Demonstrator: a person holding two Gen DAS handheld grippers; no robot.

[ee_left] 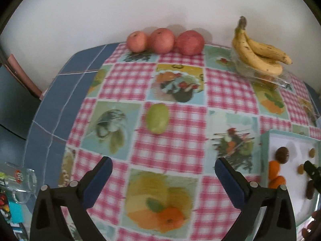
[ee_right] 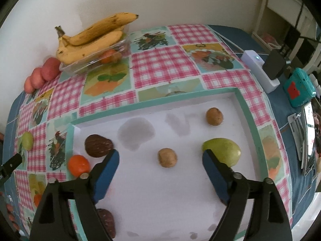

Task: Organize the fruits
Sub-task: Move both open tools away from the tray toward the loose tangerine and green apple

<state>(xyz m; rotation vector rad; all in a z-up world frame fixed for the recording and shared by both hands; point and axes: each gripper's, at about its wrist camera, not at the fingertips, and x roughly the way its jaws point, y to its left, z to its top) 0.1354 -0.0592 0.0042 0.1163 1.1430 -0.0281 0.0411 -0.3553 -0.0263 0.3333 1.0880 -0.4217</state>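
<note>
My left gripper [ee_left: 163,166] hangs open over the checked tablecloth [ee_left: 176,146], with nothing between its fingers. A green fruit [ee_left: 157,118] lies on the cloth just beyond it. Three red apples [ee_left: 165,41] sit in a row by the wall, and bananas [ee_left: 258,50] rest on a glass dish [ee_left: 260,74]. My right gripper [ee_right: 160,153] is open above the white tray [ee_right: 156,102], over a small brown fruit [ee_right: 167,157]. A second green fruit [ee_right: 222,150] lies by its right finger. The tray also holds a dark brown fruit [ee_right: 98,145], an orange [ee_right: 78,165] and another small brown fruit [ee_right: 214,116].
A white power strip [ee_right: 260,68] with a black adapter and a teal device [ee_right: 299,88] lie on the blue tiles right of the cloth. A glass mug [ee_left: 24,182] stands at the table's left edge. The wall closes the far side.
</note>
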